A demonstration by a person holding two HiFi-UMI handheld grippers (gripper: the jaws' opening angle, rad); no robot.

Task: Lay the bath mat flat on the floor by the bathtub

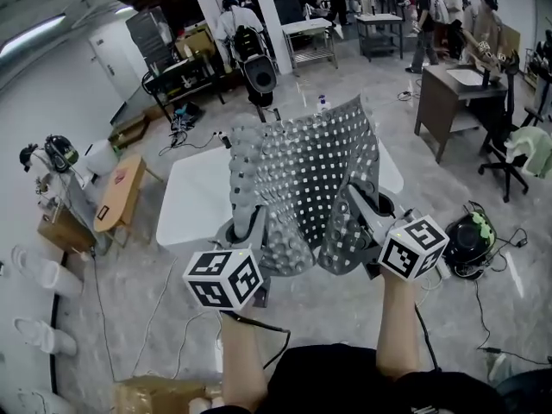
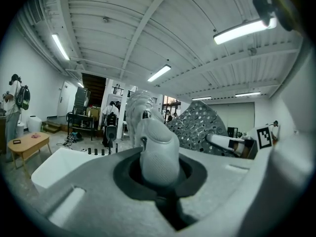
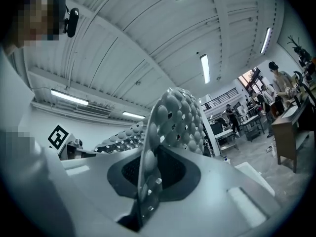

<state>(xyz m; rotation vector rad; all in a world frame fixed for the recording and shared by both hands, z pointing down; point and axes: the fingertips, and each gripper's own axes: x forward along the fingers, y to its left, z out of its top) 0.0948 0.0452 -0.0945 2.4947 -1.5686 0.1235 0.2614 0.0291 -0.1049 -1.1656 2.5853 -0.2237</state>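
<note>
A grey bath mat (image 1: 302,179), studded with bumps and holes, hangs in the air in front of me over a white bathtub (image 1: 194,201). My left gripper (image 1: 250,224) is shut on the mat's lower left edge, and a rolled fold of the mat (image 2: 153,147) fills its jaws in the left gripper view. On the lower right edge my right gripper (image 1: 360,207) is shut, with the thin mat (image 3: 168,132) standing edge-on between its jaws. The mat's top bends away from me.
A small wooden table (image 1: 121,192) stands left of the tub, and a brown desk (image 1: 453,93) with a black chair (image 1: 509,158) at the right. A black and green helmet-like thing (image 1: 470,235) and cables lie on the floor. People stand at the back.
</note>
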